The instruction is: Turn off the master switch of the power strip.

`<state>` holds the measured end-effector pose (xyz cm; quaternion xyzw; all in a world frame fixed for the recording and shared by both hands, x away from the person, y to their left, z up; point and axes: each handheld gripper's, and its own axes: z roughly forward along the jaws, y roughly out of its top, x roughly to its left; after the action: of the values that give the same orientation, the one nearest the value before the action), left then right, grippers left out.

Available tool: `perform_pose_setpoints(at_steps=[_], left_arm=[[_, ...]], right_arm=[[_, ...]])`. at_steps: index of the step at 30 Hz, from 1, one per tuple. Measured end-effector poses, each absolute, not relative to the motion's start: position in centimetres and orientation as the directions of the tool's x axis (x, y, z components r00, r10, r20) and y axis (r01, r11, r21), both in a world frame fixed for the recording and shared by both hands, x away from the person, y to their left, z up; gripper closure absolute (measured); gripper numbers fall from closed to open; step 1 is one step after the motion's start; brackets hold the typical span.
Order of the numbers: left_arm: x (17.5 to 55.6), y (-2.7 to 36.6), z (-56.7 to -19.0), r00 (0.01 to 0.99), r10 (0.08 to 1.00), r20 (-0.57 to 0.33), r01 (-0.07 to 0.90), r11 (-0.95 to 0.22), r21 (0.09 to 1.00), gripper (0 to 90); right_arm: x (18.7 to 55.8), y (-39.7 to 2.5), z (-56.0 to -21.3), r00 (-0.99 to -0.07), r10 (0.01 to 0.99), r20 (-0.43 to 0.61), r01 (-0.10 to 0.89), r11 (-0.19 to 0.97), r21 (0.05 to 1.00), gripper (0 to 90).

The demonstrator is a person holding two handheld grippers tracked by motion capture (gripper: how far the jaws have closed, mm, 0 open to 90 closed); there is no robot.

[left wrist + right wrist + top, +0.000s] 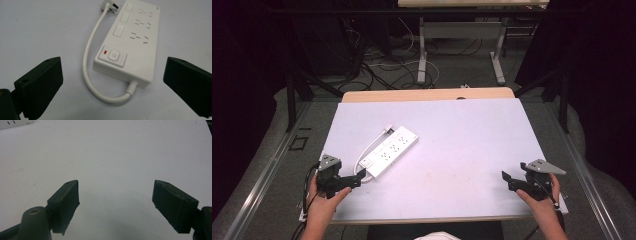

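Left gripper view, left tool (111, 87) with jaws spread wide, facing the switch end of a white power strip (132, 42), its cord (87, 62) looping beside it, strip lying diagonally on the desk (472, 150), right tool (116, 205) also spread, well apart over bare desk.
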<state>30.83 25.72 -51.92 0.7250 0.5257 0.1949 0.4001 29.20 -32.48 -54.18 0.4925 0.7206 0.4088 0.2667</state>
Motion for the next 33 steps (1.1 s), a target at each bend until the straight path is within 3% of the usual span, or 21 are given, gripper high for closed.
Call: perform_pose_setpoints(at_steps=[11, 20, 33], left_arm=[[31.3, 25.6, -50.2, 0.398, 0.909, -0.12, 0.605, -0.162, 0.78, 3.1], [31.8, 25.3, -49.0, 0.404, 0.911, -0.082, 0.601, -0.197, 0.775, 15.8], [33.0, 24.8, -47.7, 0.428, 0.903, -0.04, 0.607, -0.254, 0.753, 23.4]], right_arm=[[29.1, -32.1, -54.3, -0.377, 0.926, 0.022, 0.496, 0.181, 0.849, 21.3], [29.1, -31.9, -54.3, -0.377, 0.926, 0.03, 0.498, 0.175, 0.85, 21.3], [29.1, -32.0, -54.3, -0.377, 0.926, 0.026, 0.495, 0.178, 0.85, 21.1]])
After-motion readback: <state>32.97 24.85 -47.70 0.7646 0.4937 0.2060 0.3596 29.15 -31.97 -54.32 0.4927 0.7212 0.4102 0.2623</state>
